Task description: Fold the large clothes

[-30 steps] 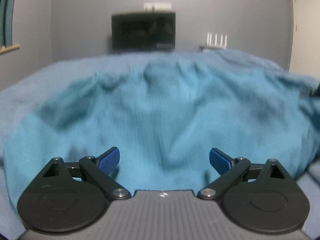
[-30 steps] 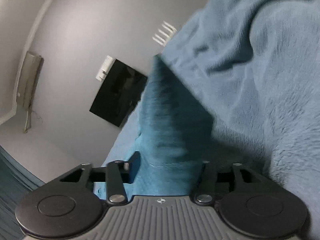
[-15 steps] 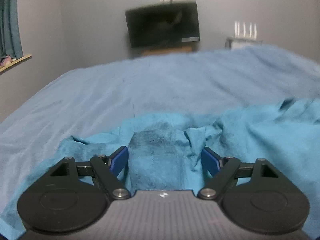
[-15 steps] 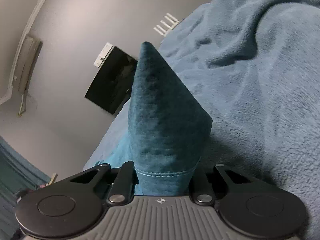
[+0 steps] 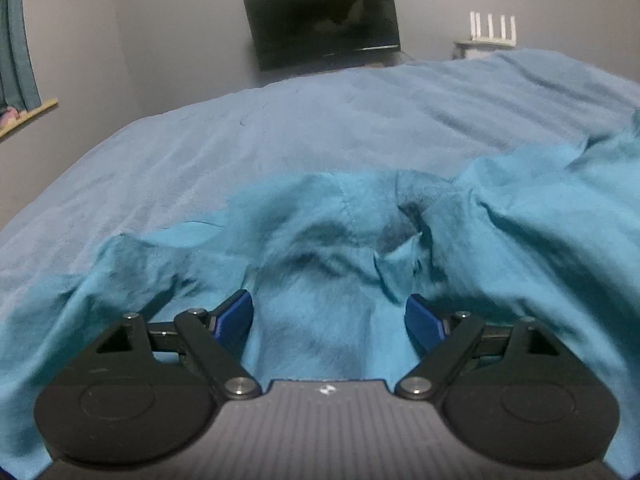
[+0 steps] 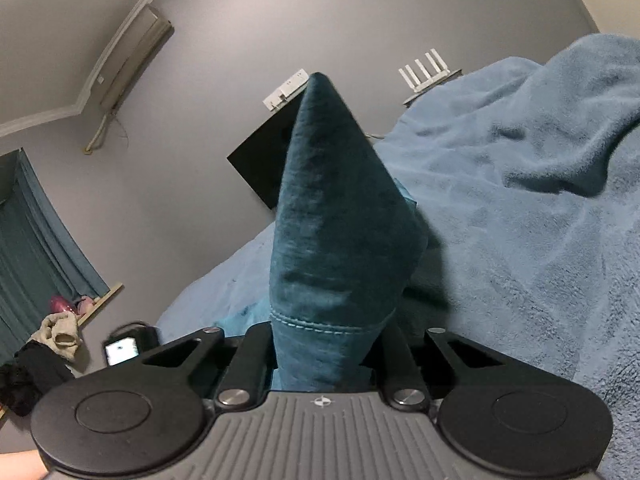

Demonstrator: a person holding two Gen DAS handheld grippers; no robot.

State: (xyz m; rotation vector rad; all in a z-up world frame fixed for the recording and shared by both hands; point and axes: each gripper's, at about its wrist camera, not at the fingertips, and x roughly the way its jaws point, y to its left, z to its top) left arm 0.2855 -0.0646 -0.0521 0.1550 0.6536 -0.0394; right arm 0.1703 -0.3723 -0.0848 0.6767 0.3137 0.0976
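A teal garment [image 5: 520, 248] lies crumpled on the light blue bed blanket [image 5: 320, 128]. In the left wrist view my left gripper [image 5: 328, 314] sits low over it, its blue pads [image 5: 236, 312] wide apart and the jaws opening, with a hump of the cloth between them. In the right wrist view my right gripper [image 6: 326, 344] is closing on a hemmed corner of the garment [image 6: 336, 220]. That corner stands up as a dark teal cone above the blanket [image 6: 520, 220] and hides the fingertips.
A dark TV [image 5: 322, 24] and a white router [image 5: 492, 28] stand at the far wall beyond the bed. A teal curtain [image 5: 16, 64] hangs at the left. The right wrist view shows a wall air conditioner [image 6: 136, 48], a lit phone [image 6: 120, 350] and piled clothes [image 6: 44, 344].
My left gripper slid along the garment to its edge and its pads came a little closer together. The right gripper shut on the corner, lifted it and rolled.
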